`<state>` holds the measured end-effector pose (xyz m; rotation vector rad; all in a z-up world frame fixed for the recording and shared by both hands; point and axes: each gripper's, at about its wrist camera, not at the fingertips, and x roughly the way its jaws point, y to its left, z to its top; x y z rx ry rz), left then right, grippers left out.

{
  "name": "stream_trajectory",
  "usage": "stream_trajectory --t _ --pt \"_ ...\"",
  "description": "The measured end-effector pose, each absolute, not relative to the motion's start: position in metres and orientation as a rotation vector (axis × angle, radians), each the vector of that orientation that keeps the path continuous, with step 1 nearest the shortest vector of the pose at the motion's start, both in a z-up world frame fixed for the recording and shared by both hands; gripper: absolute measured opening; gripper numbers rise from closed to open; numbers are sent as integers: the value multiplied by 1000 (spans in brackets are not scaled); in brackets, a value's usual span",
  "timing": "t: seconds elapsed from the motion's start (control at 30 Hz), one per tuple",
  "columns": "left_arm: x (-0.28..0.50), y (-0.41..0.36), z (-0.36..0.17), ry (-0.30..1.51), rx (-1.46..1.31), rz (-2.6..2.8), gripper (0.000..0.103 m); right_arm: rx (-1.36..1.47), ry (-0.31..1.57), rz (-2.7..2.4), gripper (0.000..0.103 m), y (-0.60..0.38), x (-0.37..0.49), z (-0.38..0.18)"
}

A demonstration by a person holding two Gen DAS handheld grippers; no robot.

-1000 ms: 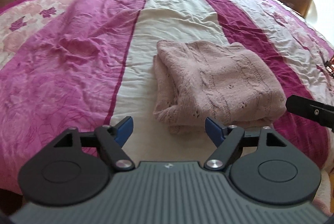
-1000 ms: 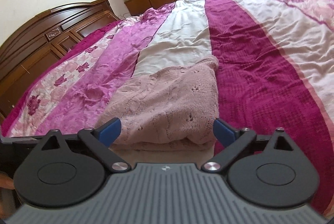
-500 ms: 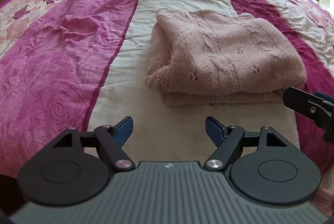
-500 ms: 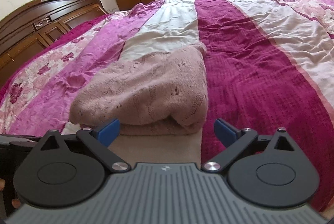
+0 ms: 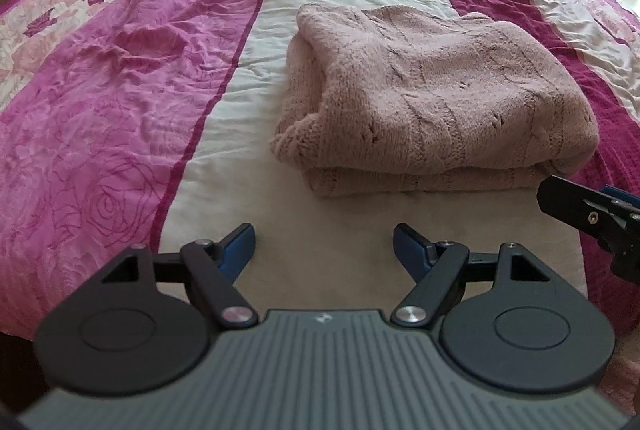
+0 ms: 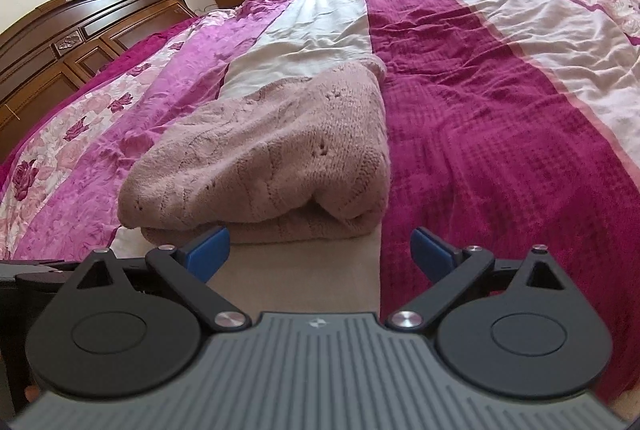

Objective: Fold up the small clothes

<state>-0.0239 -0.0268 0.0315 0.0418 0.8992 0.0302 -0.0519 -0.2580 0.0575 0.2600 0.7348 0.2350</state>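
On my left, my left hand-held gripper (image 5: pixel 324 244) hangs over the cream stripe of the bed (image 5: pixel 120 77) near its front edge, blue fingers spread wide and holding nothing. Just ahead of it lies the pink knitted sweater (image 5: pixel 436 97), doubled over into a thick bundle on the cream stripe, its right side reaching onto the dark magenta one. Its near edge shows two stacked layers, the upper one overhanging a little. Further right, my right hand-held gripper (image 6: pixel 320 250) is spread as well and empty, its left fingertip close to the sweater's front edge. I judge the fold is made and I am at the release. If another fold is wanted, both would need to pinch one side edge through all layers and carry it across evenly.
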Motion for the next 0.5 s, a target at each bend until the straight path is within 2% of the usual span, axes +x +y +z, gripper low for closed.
stream_trajectory --t 0.5 --pt "-23 -28 35 893 58 21 78 257 728 243 100 -258 -52 59"
